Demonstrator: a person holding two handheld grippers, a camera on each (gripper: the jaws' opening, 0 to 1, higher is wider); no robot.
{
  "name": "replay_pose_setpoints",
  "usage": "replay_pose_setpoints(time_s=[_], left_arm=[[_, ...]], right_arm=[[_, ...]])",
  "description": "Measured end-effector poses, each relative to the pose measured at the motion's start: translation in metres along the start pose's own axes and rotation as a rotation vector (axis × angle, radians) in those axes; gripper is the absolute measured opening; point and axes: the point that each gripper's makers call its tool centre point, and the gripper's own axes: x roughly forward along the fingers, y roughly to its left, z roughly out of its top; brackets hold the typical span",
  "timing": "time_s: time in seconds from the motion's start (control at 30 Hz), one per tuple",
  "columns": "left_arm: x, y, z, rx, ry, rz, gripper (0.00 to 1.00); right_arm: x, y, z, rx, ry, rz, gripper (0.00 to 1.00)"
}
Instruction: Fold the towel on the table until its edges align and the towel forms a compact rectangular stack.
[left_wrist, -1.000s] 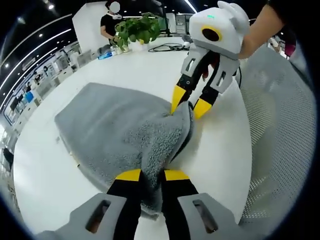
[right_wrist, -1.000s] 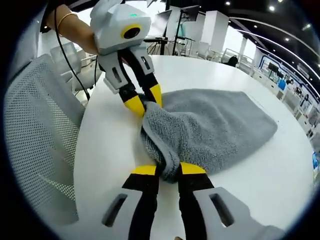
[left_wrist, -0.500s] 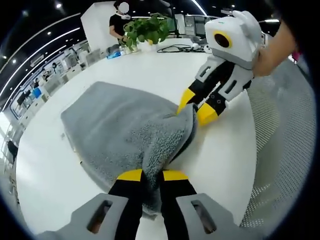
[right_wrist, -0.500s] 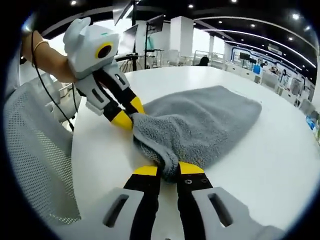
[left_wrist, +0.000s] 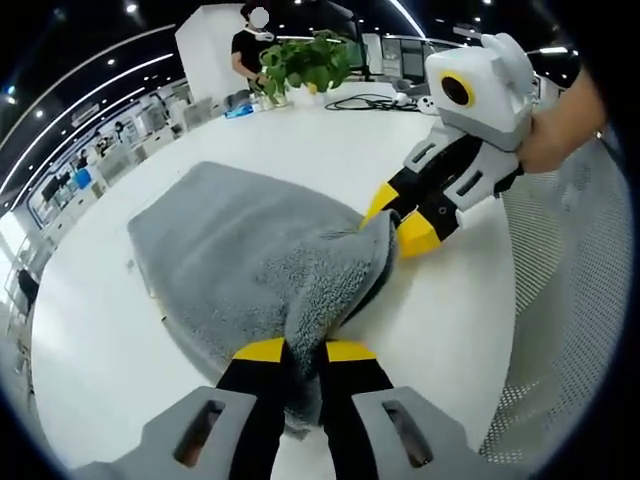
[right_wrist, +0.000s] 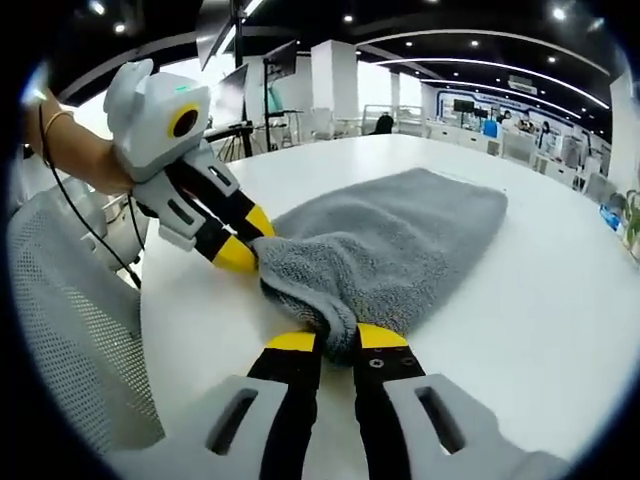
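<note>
A grey towel (left_wrist: 240, 260) lies on the round white table (left_wrist: 90, 360), its near edge lifted into a fold. My left gripper (left_wrist: 298, 352) is shut on one corner of that edge. The right gripper (left_wrist: 392, 220) comes in from the right, shut on the other corner. In the right gripper view, the towel (right_wrist: 400, 240) stretches away across the table (right_wrist: 560, 330). My right gripper (right_wrist: 335, 342) pinches the bunched edge, and the left gripper (right_wrist: 250, 240) holds the towel at the left.
A white mesh chair (left_wrist: 570, 300) stands beside the table's edge; it is at the left (right_wrist: 70, 330) in the right gripper view. A potted plant (left_wrist: 300, 62), cables and a person (left_wrist: 250, 50) are at the far side. Bare tabletop lies around the towel.
Both grippers keep their grip on the towel corners. Both cameras have tilted, and each view's other gripper now lies at a flatter angle to the table.
</note>
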Motion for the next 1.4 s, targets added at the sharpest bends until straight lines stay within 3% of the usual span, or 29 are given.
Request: replay_pose_setpoints(time_s=[0.2, 0.43, 0.83, 1.1, 1.23, 1.4], left_arm=[[-0.005, -0.016, -0.002, 0.024, 0.007, -0.018, 0.12], [-0.018, -0.043, -0.003, 0.047, 0.025, -0.063, 0.13], [-0.029, -0.084, -0.008, 0.131, 0.109, -0.219, 0.13], [-0.037, -0.104, -0.011, 0.093, 0.098, -0.259, 0.13], [-0.041, -0.115, -0.013, 0.112, 0.112, -0.293, 0.13], [-0.043, -0.124, -0.012, 0.049, 0.126, -0.348, 0.13]], right_arm=[[-0.009, 0.005, -0.01, -0.019, 0.026, 0.02, 0.11], [-0.026, 0.019, -0.029, 0.015, 0.07, 0.06, 0.11], [-0.053, 0.046, -0.053, 0.036, 0.202, 0.171, 0.11], [-0.068, 0.057, -0.062, 0.113, 0.238, 0.233, 0.11], [-0.078, 0.067, -0.064, 0.135, 0.259, 0.269, 0.11], [-0.086, 0.073, -0.066, 0.165, 0.298, 0.292, 0.11]])
